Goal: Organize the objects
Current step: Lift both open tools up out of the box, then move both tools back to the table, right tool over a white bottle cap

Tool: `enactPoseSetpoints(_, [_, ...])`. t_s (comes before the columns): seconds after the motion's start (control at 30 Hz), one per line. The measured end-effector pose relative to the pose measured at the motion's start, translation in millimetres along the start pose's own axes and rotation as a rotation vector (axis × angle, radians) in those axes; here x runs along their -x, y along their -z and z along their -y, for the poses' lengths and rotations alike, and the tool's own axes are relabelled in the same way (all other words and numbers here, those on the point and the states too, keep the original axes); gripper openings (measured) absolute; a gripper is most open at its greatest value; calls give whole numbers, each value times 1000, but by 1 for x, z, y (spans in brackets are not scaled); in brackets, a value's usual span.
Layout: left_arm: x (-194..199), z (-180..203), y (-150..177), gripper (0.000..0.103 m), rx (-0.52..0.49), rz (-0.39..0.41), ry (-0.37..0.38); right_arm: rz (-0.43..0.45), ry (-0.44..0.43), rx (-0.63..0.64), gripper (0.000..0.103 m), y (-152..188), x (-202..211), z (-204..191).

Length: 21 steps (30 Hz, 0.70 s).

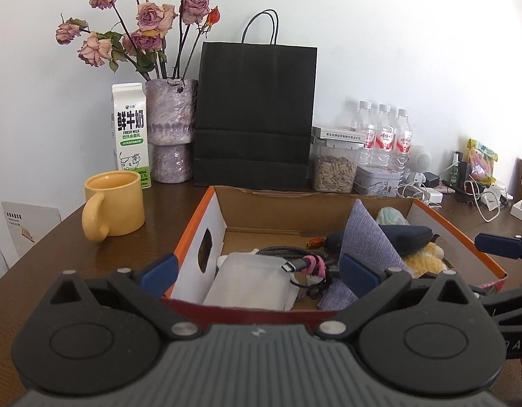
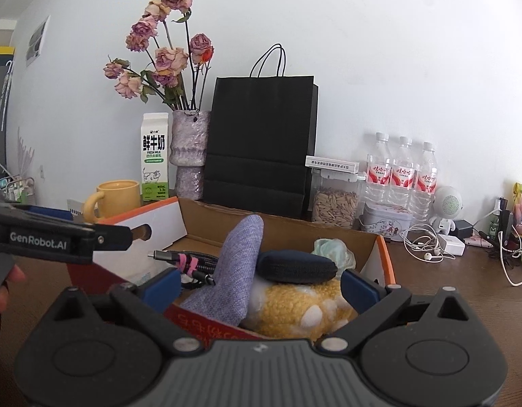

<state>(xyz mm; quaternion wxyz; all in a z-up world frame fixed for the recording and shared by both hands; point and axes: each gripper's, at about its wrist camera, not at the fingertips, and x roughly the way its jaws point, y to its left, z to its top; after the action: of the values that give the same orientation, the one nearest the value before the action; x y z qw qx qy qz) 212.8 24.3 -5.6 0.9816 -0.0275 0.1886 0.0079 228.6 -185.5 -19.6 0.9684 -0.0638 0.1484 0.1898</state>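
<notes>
An open cardboard box point(image 1: 362, 200) with orange rims sits on the dark wooden table. Inside lie a grey pouch point(image 1: 251, 281), a braided USB cable point(image 1: 295, 261) with a pink tie, a lilac cloth point(image 1: 366, 237), a dark blue case point(image 1: 406, 234), a yellow plush toy point(image 1: 423, 261) and a pale green item point(image 1: 393, 217). My left gripper point(image 1: 257, 271) is open, hovering at the box's near edge over the pouch. My right gripper point(image 2: 261, 288) is open too, at the near edge above the lilac cloth point(image 2: 237, 264) and the plush point(image 2: 288, 308). Nothing is held.
A yellow mug point(image 1: 115, 203), milk carton point(image 1: 130, 135), vase of dried roses point(image 1: 171, 132) and black paper bag point(image 1: 257, 115) stand behind the box. A seed jar point(image 1: 334, 169), tin point(image 1: 378, 179), three water bottles point(image 1: 383, 135), chargers and white cables point(image 1: 488, 200) crowd the right.
</notes>
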Motion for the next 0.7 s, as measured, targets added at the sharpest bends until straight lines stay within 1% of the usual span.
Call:
enactPoseSetpoints(0.23, [14, -2, 9, 103, 10, -1, -1, 6, -5, 9, 101, 13, 20, -10])
enactPoseSetpoints(0.4, [17, -3, 19, 103, 18, -33, -2, -7, -16, 16, 101, 21, 29, -18])
enactPoseSetpoints(0.6, [26, -8, 35, 103, 43, -89, 3, -31, -33, -9, 101, 24, 36, -19])
enactPoseSetpoints(0.7, [34, -9, 39, 103, 40, -92, -2, -47, -51, -7, 101, 27, 40, -23])
